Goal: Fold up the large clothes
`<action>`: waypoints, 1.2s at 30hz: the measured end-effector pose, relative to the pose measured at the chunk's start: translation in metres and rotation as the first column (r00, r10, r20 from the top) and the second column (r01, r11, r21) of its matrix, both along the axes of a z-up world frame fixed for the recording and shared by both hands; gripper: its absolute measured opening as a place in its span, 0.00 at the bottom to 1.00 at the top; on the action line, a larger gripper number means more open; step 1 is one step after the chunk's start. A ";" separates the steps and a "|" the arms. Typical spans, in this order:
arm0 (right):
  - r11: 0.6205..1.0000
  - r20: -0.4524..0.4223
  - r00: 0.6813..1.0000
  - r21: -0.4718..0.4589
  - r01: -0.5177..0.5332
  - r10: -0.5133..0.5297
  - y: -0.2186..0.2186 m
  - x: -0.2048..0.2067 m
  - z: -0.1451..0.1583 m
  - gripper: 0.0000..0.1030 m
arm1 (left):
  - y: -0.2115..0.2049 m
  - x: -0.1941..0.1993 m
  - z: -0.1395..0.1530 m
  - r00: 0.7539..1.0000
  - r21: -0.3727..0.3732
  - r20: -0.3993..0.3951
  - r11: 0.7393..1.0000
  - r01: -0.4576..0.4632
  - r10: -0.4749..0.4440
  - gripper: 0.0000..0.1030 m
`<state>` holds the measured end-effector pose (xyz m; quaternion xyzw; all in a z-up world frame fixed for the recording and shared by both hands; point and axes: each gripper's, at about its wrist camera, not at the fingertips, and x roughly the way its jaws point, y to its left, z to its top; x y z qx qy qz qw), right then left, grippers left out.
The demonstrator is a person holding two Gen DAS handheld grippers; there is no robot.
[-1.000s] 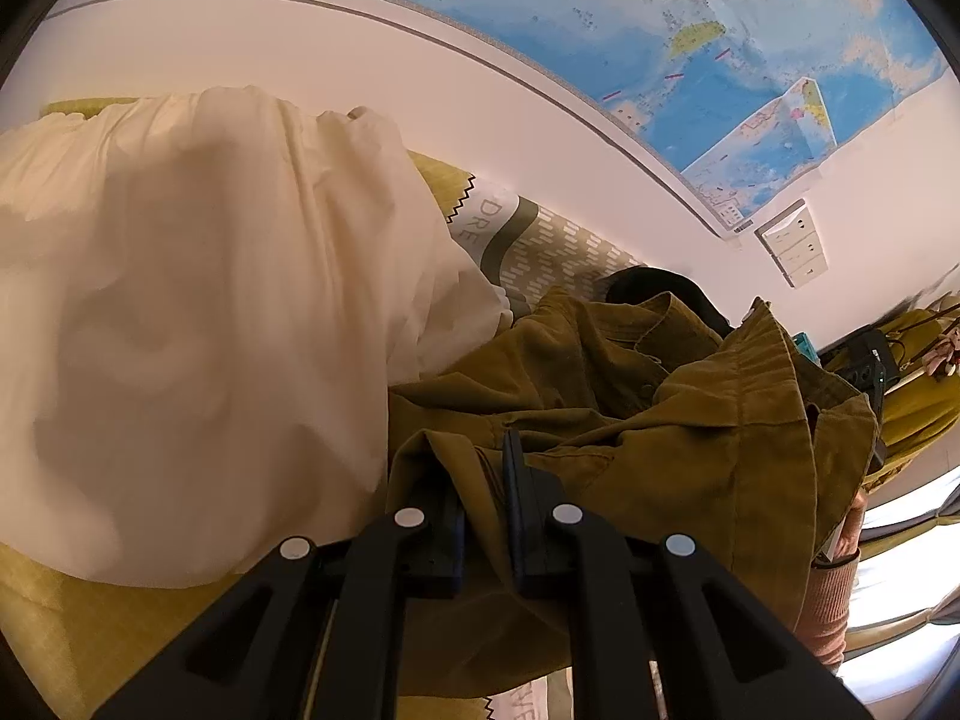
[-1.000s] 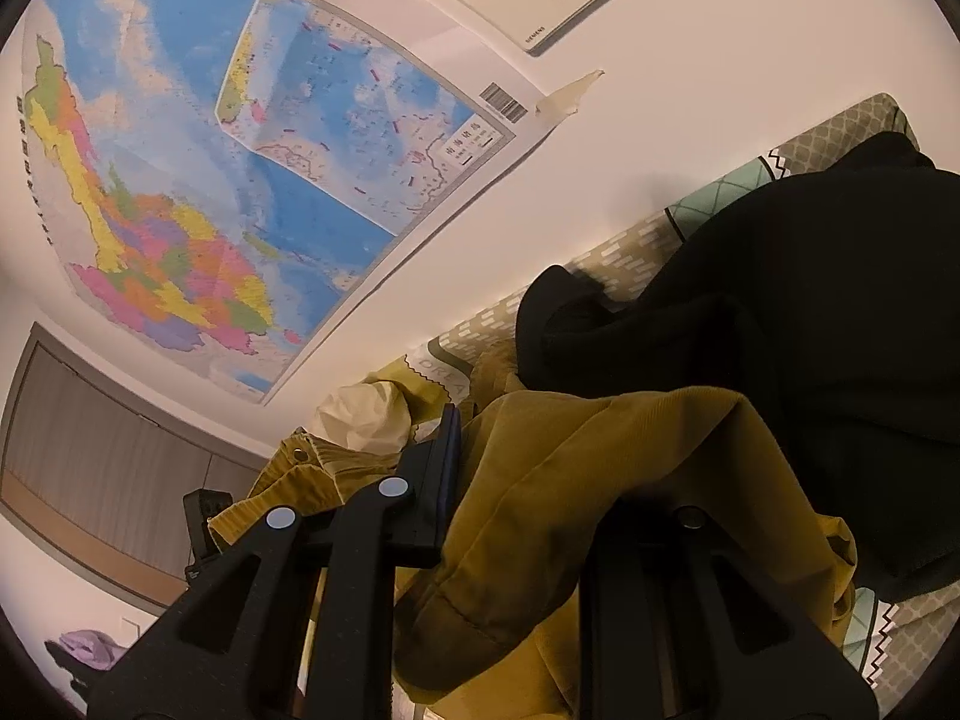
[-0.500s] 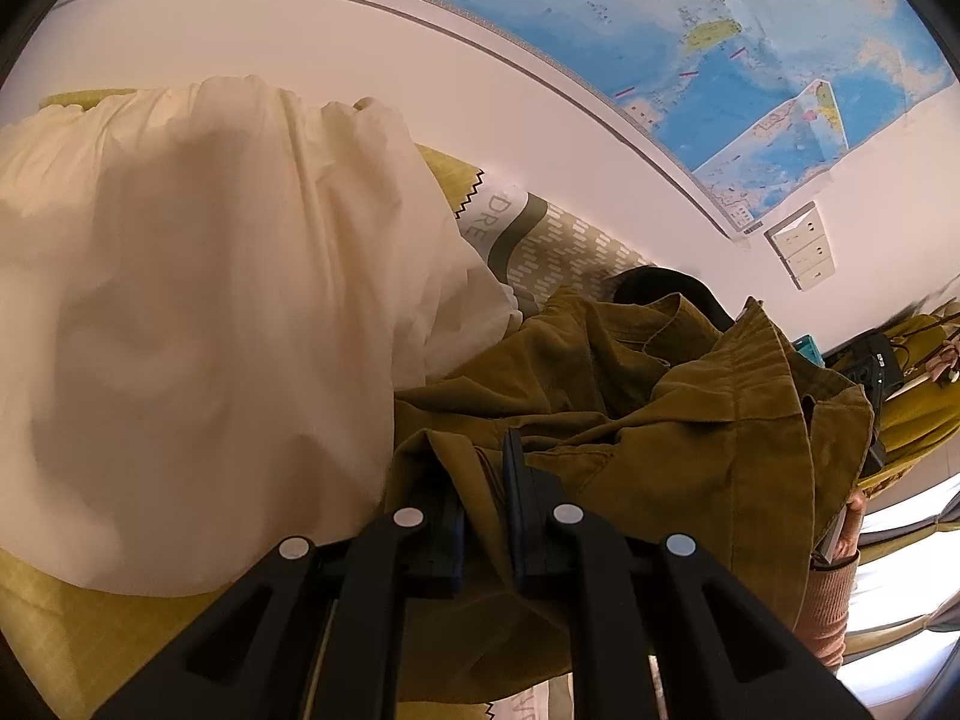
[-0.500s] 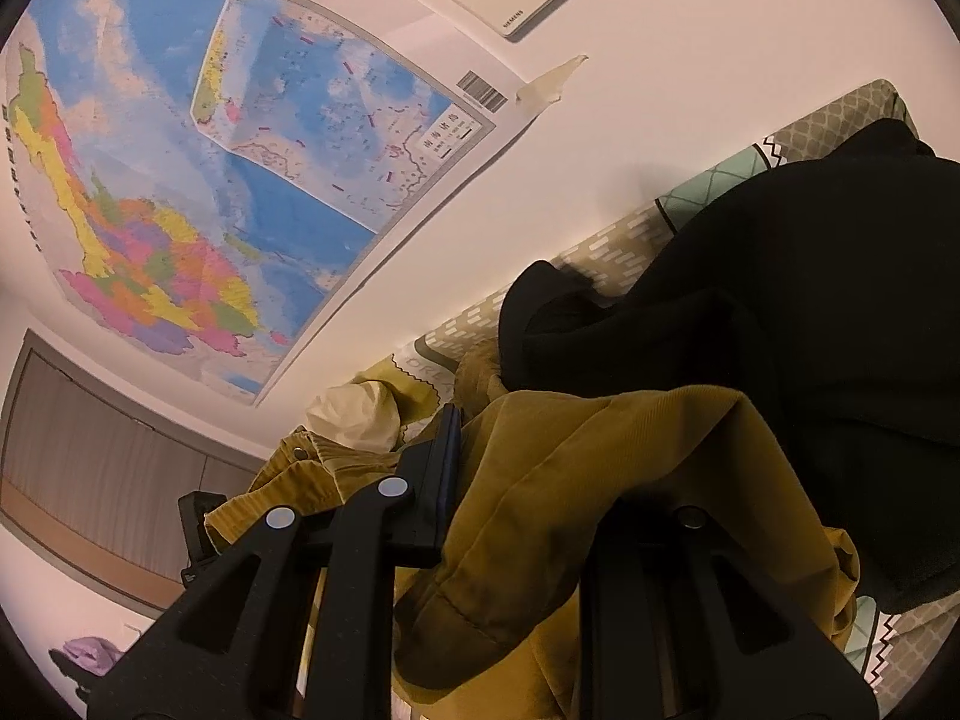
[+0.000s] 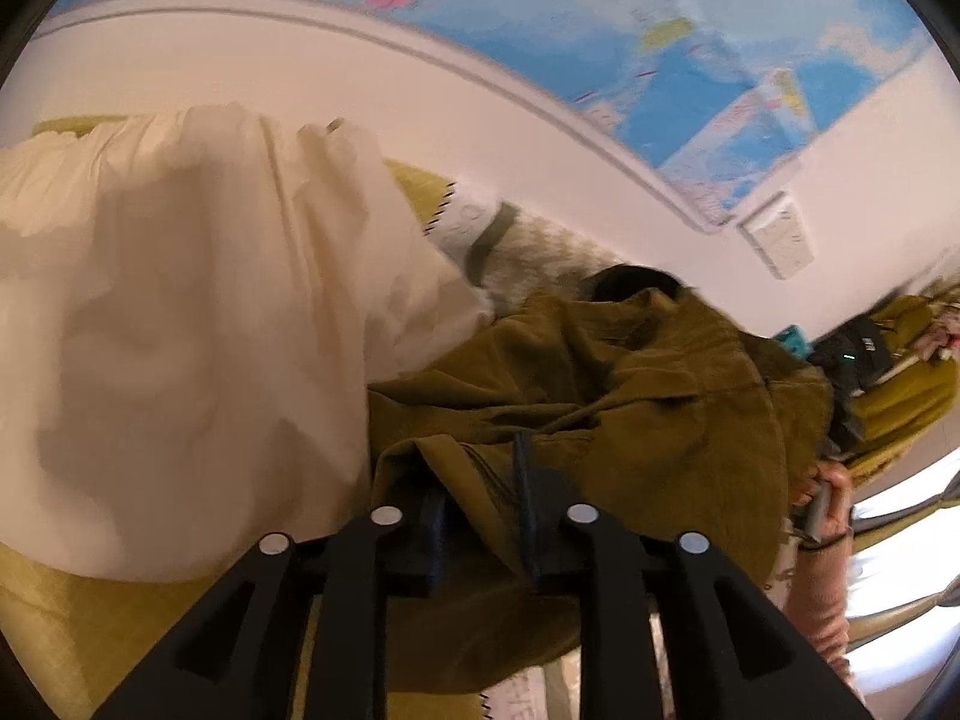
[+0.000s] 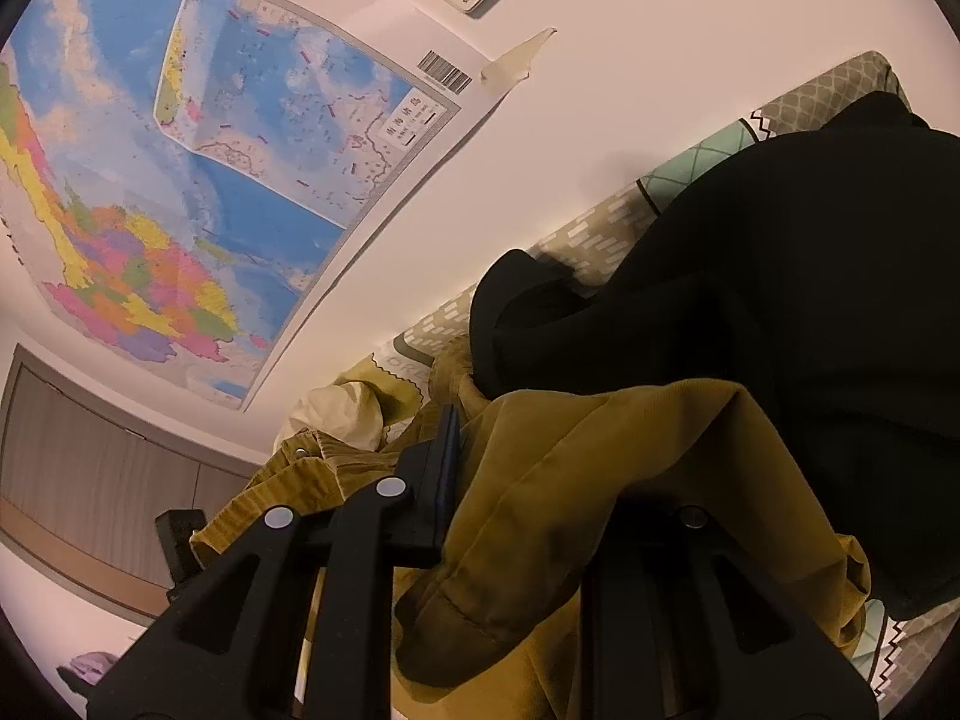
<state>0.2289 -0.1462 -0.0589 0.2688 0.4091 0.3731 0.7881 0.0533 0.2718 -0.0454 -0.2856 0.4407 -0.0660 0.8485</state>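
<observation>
An olive-green corduroy garment point(image 5: 630, 408) lies bunched and rumpled on a bed with a patterned bedspread point(image 5: 540, 240), near the edge that meets the wall. No flat fold or squared edge shows anywhere, so the folding looks barely begun, with nearly all of it left. The left tongs point(image 5: 480, 498) are closed on a fold of the garment's cloth, which runs between the 2 fingers. The right tongs point(image 6: 528, 480) grip another part of the same garment point(image 6: 570, 480), thick fabric draped over them and hiding the right finger. Both point across the bed toward the wall, tilted upward enough to take in a large wall map point(image 6: 210, 180) and a white wall socket point(image 5: 780, 240). A cream-white garment point(image 5: 180, 330) is heaped beside the olive one on the left tongs' side, a black garment point(image 6: 780, 300) on the right tongs' side, touching it. The person's right hand point(image 5: 822, 504) shows at the left view's edge.
</observation>
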 end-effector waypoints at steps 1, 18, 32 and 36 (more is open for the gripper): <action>1.000 0.000 1.000 -0.002 0.001 -0.001 0.001 0.000 0.000 0.19 | 0.000 -0.003 0.002 1.000 -0.011 0.013 1.000 0.003 -0.003 0.24; 1.000 -0.012 1.000 0.020 -0.001 0.001 0.007 0.003 -0.002 0.43 | -0.036 -0.034 0.037 0.978 0.294 0.192 0.956 0.020 -0.080 0.73; 0.981 0.376 0.926 -0.160 0.110 -0.043 -0.059 -0.115 0.031 0.93 | -0.037 -0.031 -0.008 0.991 0.370 0.129 0.929 -0.012 -0.039 0.79; 0.955 0.363 0.930 -0.258 0.149 -0.047 -0.075 -0.141 -0.025 0.94 | -0.025 -0.076 -0.023 0.990 0.346 0.143 0.936 -0.065 0.015 0.87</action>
